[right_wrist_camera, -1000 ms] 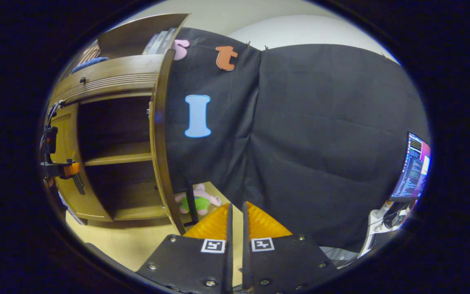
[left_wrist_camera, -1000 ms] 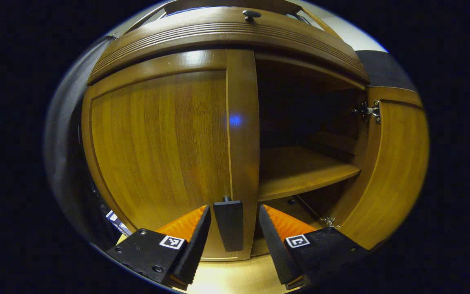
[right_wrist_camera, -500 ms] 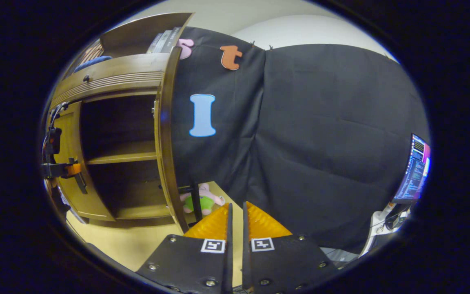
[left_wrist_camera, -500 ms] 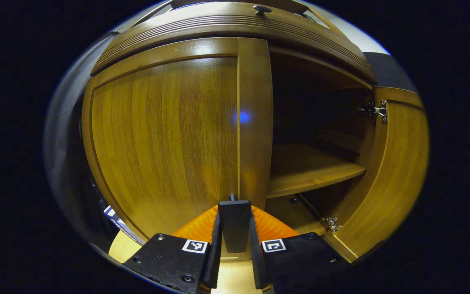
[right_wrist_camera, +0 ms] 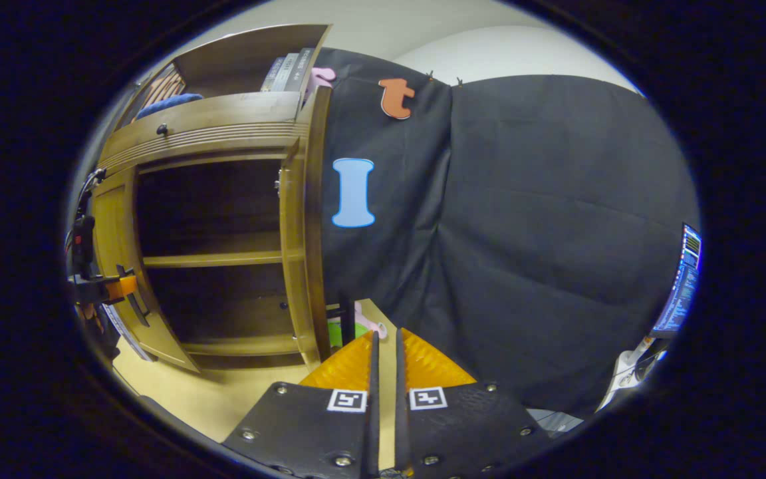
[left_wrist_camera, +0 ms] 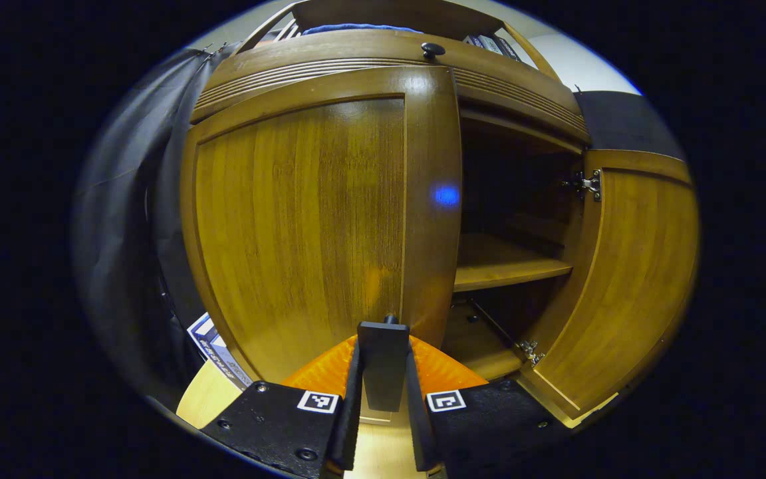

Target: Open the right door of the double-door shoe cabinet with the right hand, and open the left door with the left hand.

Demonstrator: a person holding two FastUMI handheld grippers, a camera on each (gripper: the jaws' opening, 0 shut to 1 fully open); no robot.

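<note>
In the left gripper view, the wooden shoe cabinet's left door (left_wrist_camera: pixel 303 226) stands partly swung out. My left gripper (left_wrist_camera: pixel 383 346) is shut on its dark bar handle (left_wrist_camera: pixel 383 372), one finger pressing each side. The right door (left_wrist_camera: pixel 629 279) hangs wide open, baring the inner shelf (left_wrist_camera: pixel 509 266). In the right gripper view, the right door (right_wrist_camera: pixel 303 233) is seen edge-on with its dark handle (right_wrist_camera: pixel 346 319) just beyond my right gripper (right_wrist_camera: pixel 383 349), which is shut on nothing. The left gripper (right_wrist_camera: pixel 100 289) appears far left at the left door (right_wrist_camera: pixel 114 239).
A drawer with a dark knob (left_wrist_camera: pixel 432 48) runs above the doors, with books on the top. A plush toy (right_wrist_camera: pixel 362 324) lies on the floor, mostly hidden behind the right door. A monitor (right_wrist_camera: pixel 682 279) glows at far right. Boxes (left_wrist_camera: pixel 213 342) sit by the cabinet's left foot.
My left gripper closed on the left door's handle, and the door has since swung outward. The right gripper stayed shut; the right door has shifted toward the centre of its view.
</note>
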